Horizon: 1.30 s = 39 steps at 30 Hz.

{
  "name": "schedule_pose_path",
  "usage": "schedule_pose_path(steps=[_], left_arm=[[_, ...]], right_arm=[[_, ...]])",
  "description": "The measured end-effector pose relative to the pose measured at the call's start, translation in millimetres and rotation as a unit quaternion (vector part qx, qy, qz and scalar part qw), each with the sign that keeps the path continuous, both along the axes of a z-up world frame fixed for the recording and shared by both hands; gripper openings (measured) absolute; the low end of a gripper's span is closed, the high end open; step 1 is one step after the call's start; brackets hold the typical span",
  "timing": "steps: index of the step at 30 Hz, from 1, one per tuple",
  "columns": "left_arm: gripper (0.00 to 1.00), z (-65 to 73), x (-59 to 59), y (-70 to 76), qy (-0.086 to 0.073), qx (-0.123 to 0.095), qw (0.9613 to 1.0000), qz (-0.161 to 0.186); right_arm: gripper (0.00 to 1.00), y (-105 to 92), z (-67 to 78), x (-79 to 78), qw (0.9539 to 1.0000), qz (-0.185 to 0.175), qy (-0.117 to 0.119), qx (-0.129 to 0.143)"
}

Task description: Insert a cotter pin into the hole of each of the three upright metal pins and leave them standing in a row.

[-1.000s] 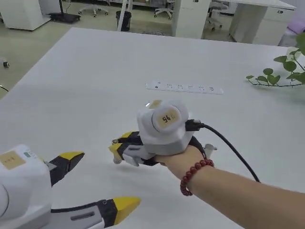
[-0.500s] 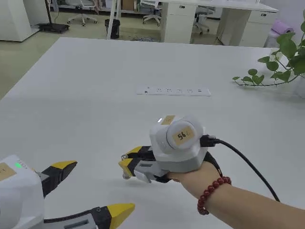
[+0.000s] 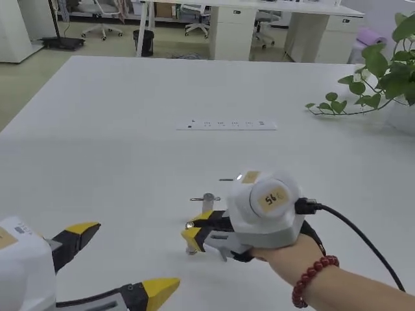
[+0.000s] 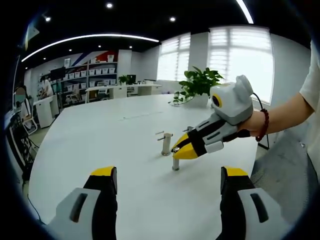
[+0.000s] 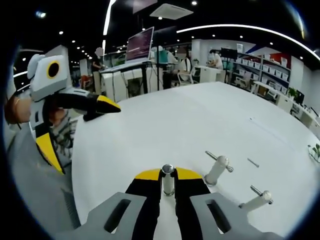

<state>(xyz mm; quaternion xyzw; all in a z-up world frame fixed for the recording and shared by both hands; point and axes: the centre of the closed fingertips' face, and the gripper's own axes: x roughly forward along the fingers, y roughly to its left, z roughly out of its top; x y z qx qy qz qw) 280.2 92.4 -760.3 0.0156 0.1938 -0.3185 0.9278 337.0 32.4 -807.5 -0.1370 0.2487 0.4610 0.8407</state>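
Observation:
My right gripper (image 3: 192,237) (image 5: 168,176) is shut on a short upright metal pin (image 5: 168,183) (image 4: 175,164), whose foot is at the white tabletop. Behind it stands a second pin (image 3: 208,202) (image 5: 217,170) (image 4: 165,144) with a cotter pin through its head. A third pin (image 5: 257,201), also crossed by a cotter pin, stands further right in the right gripper view. One loose cotter pin (image 3: 225,179) (image 5: 253,162) lies on the table beyond them. My left gripper (image 3: 123,256) (image 4: 169,172) hovers open and empty at the near left.
A white power strip (image 3: 227,124) lies flat at mid-table. A leafy plant (image 3: 379,71) reaches in from the far right. The right gripper's black cable (image 3: 363,240) trails to the right. Desks and chairs stand beyond the table's far edge.
The right gripper, still shut on its pin, has shifted right and toward me, uncovering the upright pin behind it. The left gripper has stayed open at the near left.

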Motion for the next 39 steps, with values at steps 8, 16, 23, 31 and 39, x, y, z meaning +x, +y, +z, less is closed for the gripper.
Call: schedule_pose_path(steps=[8,16,23,31,39], left_arm=[[0.84,-0.1,-0.9,-0.9,0.0,0.001,1.0,-0.001],[0.83,-1.7,-2.1,-1.2,0.003,0.001,1.0,-0.001],[0.83,-3.0,-2.3,-0.8,0.006,0.003,1.0,0.0],[0.83,-4.0,-2.4,-0.7,0.008,0.006,0.9999,0.001],[0.83,-5.4,-2.4,1.5,0.011,0.009,0.9999,0.003]], right_arm=[[0.1,-8.8,-8.8,-5.6,1.0,0.002,0.004,0.001],[0.1,-12.6,-12.6,-10.8,0.9999,0.012,0.006,0.007],[0.1,-12.9,-12.8,-12.0,0.9997,0.021,-0.001,0.011],[0.12,-13.9,-20.9,-15.2,0.9995,0.03,-0.003,0.0],[0.18,-16.7,-23.1,-19.7,0.9996,0.026,0.002,0.012]])
